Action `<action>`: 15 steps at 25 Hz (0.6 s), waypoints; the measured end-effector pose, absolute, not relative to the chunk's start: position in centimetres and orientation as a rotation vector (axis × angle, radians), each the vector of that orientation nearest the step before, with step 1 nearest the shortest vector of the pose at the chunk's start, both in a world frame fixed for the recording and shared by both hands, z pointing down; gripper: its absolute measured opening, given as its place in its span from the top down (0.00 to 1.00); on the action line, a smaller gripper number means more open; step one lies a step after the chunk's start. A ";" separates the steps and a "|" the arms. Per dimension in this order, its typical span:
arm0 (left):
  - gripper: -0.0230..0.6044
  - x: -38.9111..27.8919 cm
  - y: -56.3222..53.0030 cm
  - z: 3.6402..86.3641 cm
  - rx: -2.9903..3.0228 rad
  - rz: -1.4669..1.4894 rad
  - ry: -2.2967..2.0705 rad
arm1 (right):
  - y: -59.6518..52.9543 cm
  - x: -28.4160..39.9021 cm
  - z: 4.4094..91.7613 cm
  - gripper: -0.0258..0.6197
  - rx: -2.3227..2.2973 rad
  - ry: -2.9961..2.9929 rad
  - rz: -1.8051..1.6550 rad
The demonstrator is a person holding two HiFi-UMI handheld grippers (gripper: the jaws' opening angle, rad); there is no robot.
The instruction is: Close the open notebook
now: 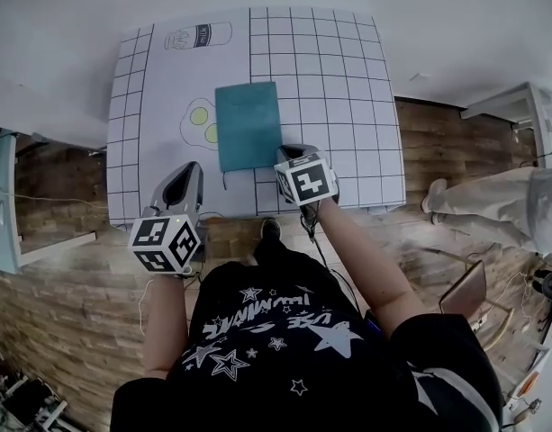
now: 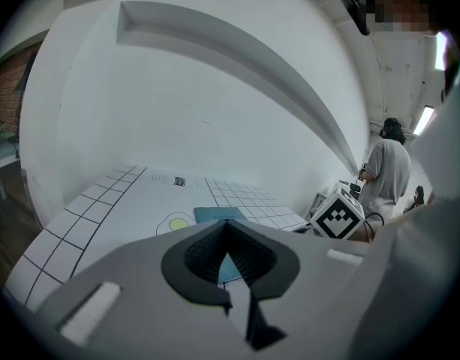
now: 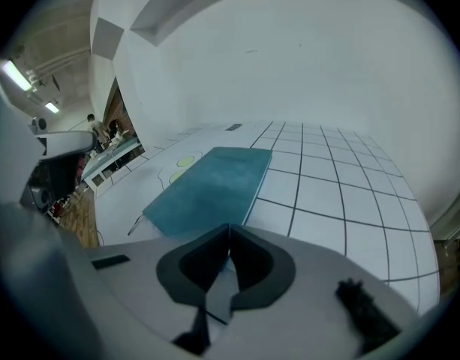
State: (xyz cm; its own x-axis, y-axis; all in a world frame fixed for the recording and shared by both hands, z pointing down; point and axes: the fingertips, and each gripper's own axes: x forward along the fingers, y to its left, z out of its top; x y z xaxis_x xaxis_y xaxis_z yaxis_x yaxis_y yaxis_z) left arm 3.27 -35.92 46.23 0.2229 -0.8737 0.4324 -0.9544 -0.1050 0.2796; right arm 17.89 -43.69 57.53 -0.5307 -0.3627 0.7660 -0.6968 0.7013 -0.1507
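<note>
The notebook (image 1: 248, 124) lay flat and closed on the white table (image 1: 348, 79), with its teal cover up, about in the middle, where the plain part of the surface meets the part with the black grid. Its left edge touched the drawing of fried eggs (image 1: 202, 122), and a drawing of a can (image 1: 197, 36) was well apart from it, near the far edge. A thin dark string (image 1: 224, 180) came out at the near left corner of the notebook. My right gripper (image 1: 289, 154) was at the near right corner of the notebook, pointing down at it; in the right gripper view its jaws were pressed together and I saw nothing between them. Whether the tips touched the cover, I could not tell. My left gripper (image 1: 191, 171) hung over the plain part of the table, to the left of the notebook and apart from it, and its jaws were also pressed together with nothing in them. Another person (image 1: 492, 207) stood on the wooden floor (image 1: 59, 268) to the right of the table.
</note>
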 end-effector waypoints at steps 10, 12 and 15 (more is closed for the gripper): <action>0.95 1.6 -32.9 46.4 2.040 0.183 -1.612 | -42.9 17.4 57.5 0.93 0.889 -2.177 0.741; 0.95 0.5 -31.8 46.3 2.050 0.168 -1.595 | -42.9 17.4 57.1 0.93 0.961 -2.160 0.696; 0.95 -1.0 -29.7 45.7 2.081 0.146 -1.559 | -42.2 17.7 55.4 0.93 1.090 -2.153 0.665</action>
State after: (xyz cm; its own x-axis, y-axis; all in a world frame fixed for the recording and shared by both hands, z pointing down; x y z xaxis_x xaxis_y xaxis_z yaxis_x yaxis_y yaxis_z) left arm -0.97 -29.74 45.68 0.3276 -0.8605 0.3900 -0.9181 -0.1926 0.3464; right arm 17.74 -42.24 55.44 -0.4610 -0.5167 0.7214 -0.8336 0.5309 -0.1525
